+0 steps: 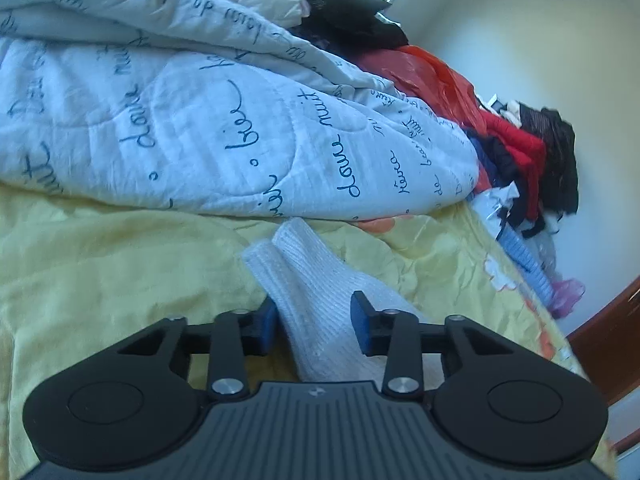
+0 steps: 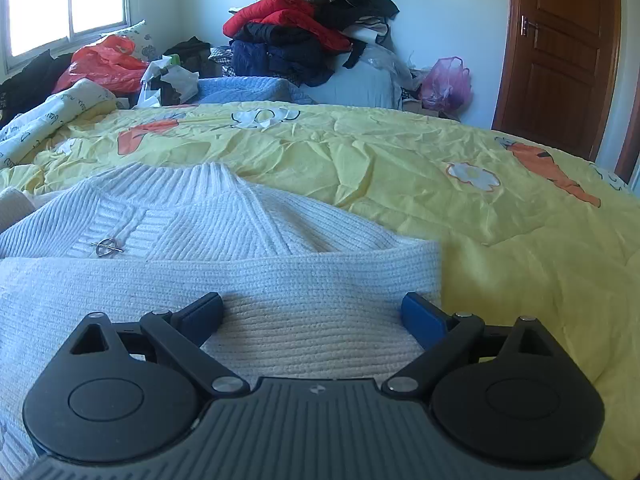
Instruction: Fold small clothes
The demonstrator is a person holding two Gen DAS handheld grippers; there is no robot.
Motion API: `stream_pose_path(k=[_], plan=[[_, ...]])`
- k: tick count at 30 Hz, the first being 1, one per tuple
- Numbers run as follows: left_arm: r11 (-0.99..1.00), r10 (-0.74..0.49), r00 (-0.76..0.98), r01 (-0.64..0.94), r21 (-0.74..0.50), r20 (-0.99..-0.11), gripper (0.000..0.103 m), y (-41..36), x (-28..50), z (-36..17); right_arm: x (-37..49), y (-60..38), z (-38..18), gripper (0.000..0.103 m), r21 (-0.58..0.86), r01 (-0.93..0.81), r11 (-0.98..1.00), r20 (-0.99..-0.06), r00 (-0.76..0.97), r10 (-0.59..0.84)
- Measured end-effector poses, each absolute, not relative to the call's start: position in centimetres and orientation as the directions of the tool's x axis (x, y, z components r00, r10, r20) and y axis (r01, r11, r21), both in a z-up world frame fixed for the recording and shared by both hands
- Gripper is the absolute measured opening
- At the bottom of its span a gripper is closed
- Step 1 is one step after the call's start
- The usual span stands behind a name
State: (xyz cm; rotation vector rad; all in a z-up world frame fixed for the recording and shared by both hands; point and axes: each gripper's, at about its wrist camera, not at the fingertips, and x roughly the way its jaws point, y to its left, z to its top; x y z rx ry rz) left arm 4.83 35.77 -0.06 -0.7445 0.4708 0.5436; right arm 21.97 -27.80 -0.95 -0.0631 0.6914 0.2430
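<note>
A white ribbed knit sweater [image 2: 224, 220] lies on the yellow bedspread [image 2: 400, 152], with a folded sleeve band lying across it and a small metal clasp [image 2: 106, 247] on its front. My right gripper [image 2: 312, 314] is open, its blue pads spread wide over the folded band. In the left wrist view a white knit sleeve [image 1: 316, 300] runs between the blue pads of my left gripper [image 1: 314, 322]. The left jaws stand partly open around the sleeve with a gap on both sides.
A white quilt with blue script [image 1: 200, 120] is bunched on the bed beside the sleeve. A pile of red, dark and blue clothes [image 2: 300, 28] stands at the far wall, with red [image 2: 104, 64] and pink [image 2: 446, 82] plastic bags. A wooden door [image 2: 560, 52] is at right.
</note>
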Motion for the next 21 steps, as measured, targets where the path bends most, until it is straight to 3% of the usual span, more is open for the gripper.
stream_pose_path(k=[1, 4, 8, 13, 18, 21], plan=[[0.621, 0.308, 0.75, -0.624, -0.474, -0.585, 0.018, 35.7, 4.9, -0.2, 22.0, -27.8, -1.0, 0.096, 0.023, -0.243, 0.97, -0.638, 0.743, 0.201], [0.619, 0.325, 0.727, -0.647, -0.444, -0.605, 0.009, 35.9, 4.9, -0.1, 21.9, -27.8, -1.0, 0.096, 0.025, -0.242, 0.97, -0.638, 0.743, 0.202], [0.616, 0.354, 0.727, -0.655, -0.438, -0.589, 0.008, 35.1, 4.9, 2.2, 21.9, -27.8, -1.0, 0.096, 0.028, -0.242, 0.97, -0.637, 0.744, 0.203], [0.736, 0.349, 0.837, -0.523, -0.43, -0.421, 0.008, 27.9, 5.6, 8.8, 21.9, -27.8, -1.0, 0.096, 0.037, -0.24, 0.97, -0.635, 0.744, 0.208], [0.947, 0.151, 0.949, -0.219, -0.235, -0.275, 0.008, 12.8, 7.1, 11.1, 21.8, -28.0, -1.0, 0.096, 0.052, -0.24, 0.969, -0.631, 0.744, 0.219], [0.985, -0.038, 0.941, -0.021, -0.17, -0.337, 0.008, 4.5, 7.8, 8.2, 21.8, -28.1, -0.9, 0.096, 0.061, -0.239, 0.969, -0.629, 0.745, 0.223]])
